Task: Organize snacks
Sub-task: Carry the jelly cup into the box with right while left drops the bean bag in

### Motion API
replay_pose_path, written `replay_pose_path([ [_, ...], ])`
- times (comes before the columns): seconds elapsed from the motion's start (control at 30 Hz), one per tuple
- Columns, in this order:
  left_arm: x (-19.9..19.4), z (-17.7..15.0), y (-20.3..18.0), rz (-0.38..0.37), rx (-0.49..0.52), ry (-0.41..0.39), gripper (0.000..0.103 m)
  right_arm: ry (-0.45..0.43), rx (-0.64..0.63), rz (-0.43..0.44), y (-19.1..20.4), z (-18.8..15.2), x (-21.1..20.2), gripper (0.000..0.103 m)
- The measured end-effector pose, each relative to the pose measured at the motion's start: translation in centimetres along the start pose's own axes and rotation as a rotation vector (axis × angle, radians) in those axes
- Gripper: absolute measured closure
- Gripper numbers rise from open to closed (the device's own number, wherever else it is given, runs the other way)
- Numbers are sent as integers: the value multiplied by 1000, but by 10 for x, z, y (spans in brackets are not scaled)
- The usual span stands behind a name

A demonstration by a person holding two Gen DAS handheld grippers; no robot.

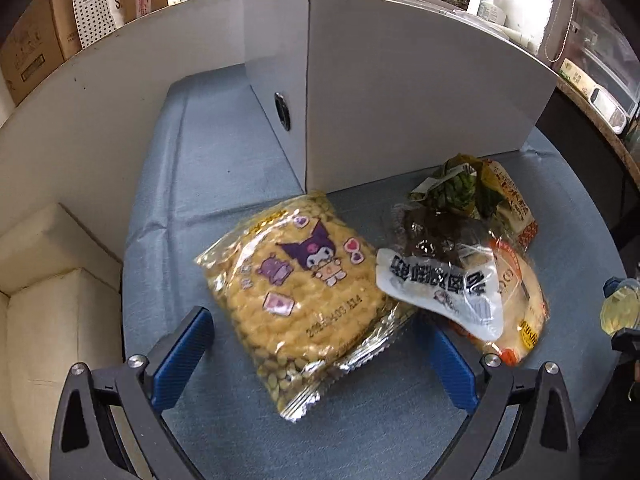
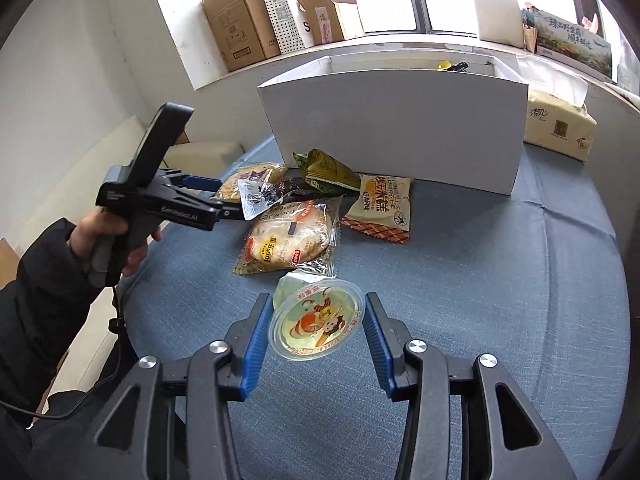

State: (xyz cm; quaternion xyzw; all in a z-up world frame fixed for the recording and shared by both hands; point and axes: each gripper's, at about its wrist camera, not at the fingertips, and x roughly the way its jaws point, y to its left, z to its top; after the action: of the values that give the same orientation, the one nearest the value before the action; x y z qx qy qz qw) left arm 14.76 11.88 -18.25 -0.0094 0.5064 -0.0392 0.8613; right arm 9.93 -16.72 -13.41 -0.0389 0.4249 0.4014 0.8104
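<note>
The left gripper stands with its jaws spread wide, nothing pressed between them. In the left wrist view its blue pads flank the yellow puffed-snack bag – a clear packet printed with a purple cartoon figure – which lies flat on the blue cloth, its near corner reaching between the fingers without touching either pad. Just right of that bag, overlapping its edge, lies a white-labelled packet on top of a round bread packet, with a green bag behind them, close to the front wall of the white box.

In the right wrist view a person's hand in a dark sleeve holds the left gripper over the pile's left side. Further right, an orange-and-cream rice-cake packet lies in front of the box.

The right gripper clamps a round jelly cup – both blue pads press on its rim, the cup tilted with its printed lid facing the camera, above the cloth and just in front of the bread packet.
</note>
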Motion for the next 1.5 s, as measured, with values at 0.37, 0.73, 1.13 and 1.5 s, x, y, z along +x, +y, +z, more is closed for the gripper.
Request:
replay_pose_path([
  [0.37,17,21,10,37,12,-23,14,14,27,5,-2,-5,5,54],
  [0.73,-29,1,18,55,-42,-94,25,19,13,0,2,-5,5,54],
  [1.13,-124,-6,-29,14,-82,-264,25,-71,-4,-46,3,26,-21,54],
  [1.5,-143,107,-53,-31,-90,-376,24,-227,-16,-136,-25,136,-43,54],
])
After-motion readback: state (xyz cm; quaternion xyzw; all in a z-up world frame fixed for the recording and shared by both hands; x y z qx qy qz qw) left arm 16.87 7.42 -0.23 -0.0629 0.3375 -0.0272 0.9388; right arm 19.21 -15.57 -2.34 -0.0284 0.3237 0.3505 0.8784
